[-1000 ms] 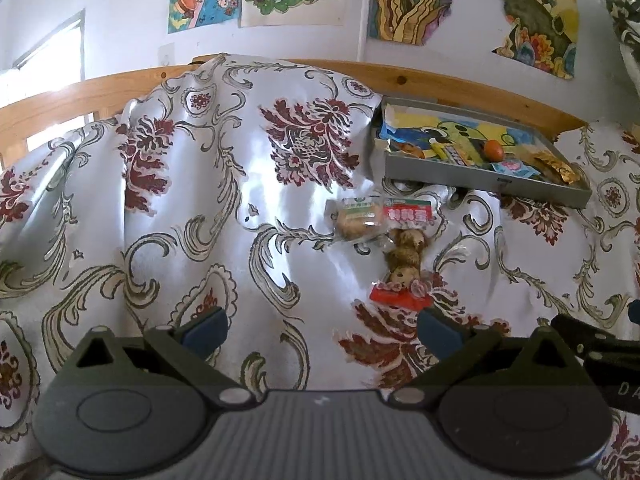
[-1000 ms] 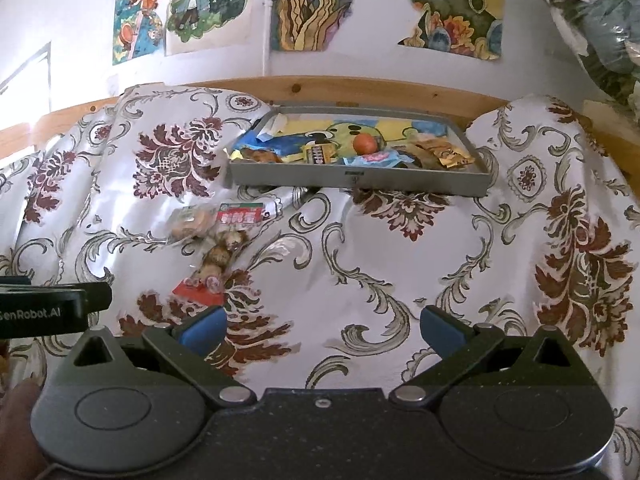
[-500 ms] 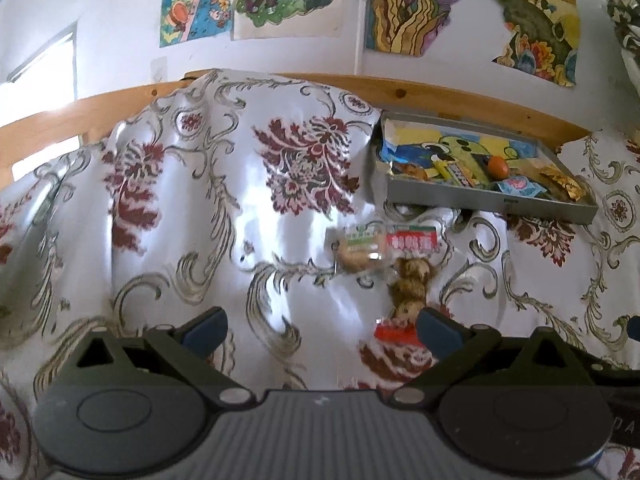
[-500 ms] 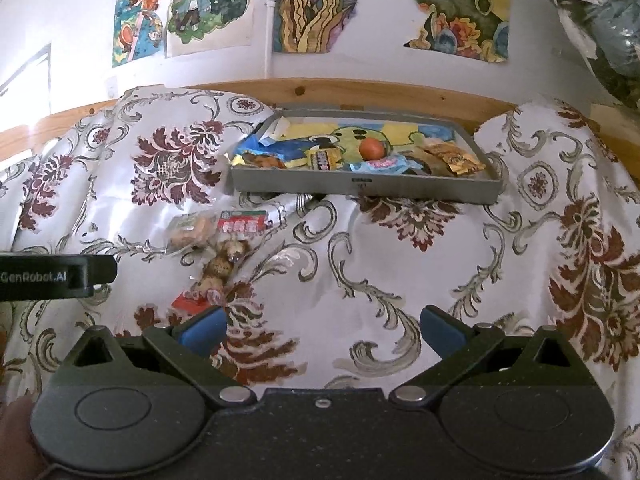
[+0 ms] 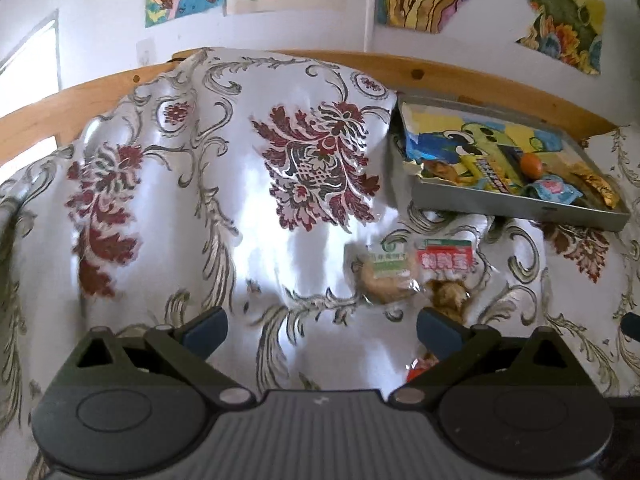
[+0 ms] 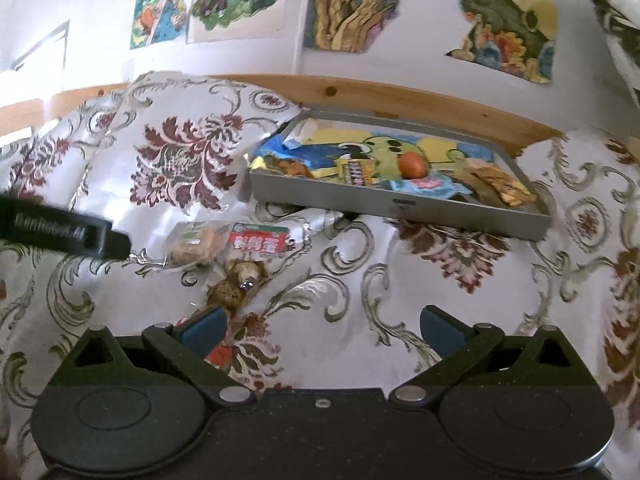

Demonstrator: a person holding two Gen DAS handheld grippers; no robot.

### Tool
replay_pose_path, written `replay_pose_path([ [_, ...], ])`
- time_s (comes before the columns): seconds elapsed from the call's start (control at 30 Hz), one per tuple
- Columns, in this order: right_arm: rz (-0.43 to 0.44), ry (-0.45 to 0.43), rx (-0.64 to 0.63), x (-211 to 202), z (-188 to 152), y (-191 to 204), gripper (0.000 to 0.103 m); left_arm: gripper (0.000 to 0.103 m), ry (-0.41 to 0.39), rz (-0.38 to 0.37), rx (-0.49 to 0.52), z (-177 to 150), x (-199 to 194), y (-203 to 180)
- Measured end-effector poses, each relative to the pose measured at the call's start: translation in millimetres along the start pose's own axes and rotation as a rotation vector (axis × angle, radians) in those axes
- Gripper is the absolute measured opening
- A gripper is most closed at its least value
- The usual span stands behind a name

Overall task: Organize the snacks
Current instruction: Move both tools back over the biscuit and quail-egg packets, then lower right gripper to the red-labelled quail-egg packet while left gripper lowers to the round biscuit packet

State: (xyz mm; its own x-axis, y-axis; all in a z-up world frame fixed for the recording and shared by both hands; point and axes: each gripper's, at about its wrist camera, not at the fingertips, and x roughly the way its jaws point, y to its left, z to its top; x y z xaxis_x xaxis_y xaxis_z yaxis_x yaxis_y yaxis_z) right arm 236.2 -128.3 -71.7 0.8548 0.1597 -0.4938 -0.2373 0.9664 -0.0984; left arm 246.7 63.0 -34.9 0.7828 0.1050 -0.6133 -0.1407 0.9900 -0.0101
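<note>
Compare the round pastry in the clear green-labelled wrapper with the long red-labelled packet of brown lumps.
The round pastry in the clear green-labelled wrapper is short; the long red-labelled packet of brown lumps stretches toward the camera. One piece versus several. Both lie touching on the floral cloth, outside the grey tray.

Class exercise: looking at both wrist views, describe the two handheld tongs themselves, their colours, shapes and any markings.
Both the left tongs and the right tongs have a dark ribbed body, two round housings, black angled linkages with silver rivets, and blue fingertip pads. In the right view, the left unit's black side carries pale lettering, too blurred to read.
</note>
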Motion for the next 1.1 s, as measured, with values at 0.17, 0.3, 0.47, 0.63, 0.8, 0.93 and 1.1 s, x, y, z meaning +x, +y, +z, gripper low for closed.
replay_pose_path([
  [0.17, 0.038, 0.012, -0.046, 22.8, 3.8, 18.6, 0.102, 0.102, -0.003, -0.017, 0.050, 16.3, 19.3, -7.0],
  [0.3, 0.070, 0.034, -0.076, 40.1, 3.5, 34.2, 0.098, 0.102, 0.004, -0.036, 0.079, 25.2, 37.2, -16.5],
  [0.47, 0.079, 0.067, -0.087, 59.3, 3.4, 46.8, 0.092, 0.102, 0.024, -0.046, 0.095, 31.8, 57.9, -24.7],
  [0.63, 0.088, 0.083, -0.079, 73.0, 3.5, 55.0, 0.089, 0.102, 0.044, -0.060, 0.094, 34.1, 71.9, -27.7],
  [0.8, 0.101, 0.096, -0.070, 81.3, 0.1, 61.8, 0.088, 0.102, 0.056, -0.088, 0.090, 33.5, 79.9, -26.8],
  [0.93, 0.111, 0.090, -0.053, 80.9, -2.0, 60.9, 0.078, 0.101, 0.059, -0.118, 0.092, 32.0, 81.9, -27.3],
  [1.1, 0.102, 0.098, -0.037, 78.4, -4.6, 57.0, 0.062, 0.095, 0.063, -0.153, 0.089, 30.5, 80.3, -28.6],
])
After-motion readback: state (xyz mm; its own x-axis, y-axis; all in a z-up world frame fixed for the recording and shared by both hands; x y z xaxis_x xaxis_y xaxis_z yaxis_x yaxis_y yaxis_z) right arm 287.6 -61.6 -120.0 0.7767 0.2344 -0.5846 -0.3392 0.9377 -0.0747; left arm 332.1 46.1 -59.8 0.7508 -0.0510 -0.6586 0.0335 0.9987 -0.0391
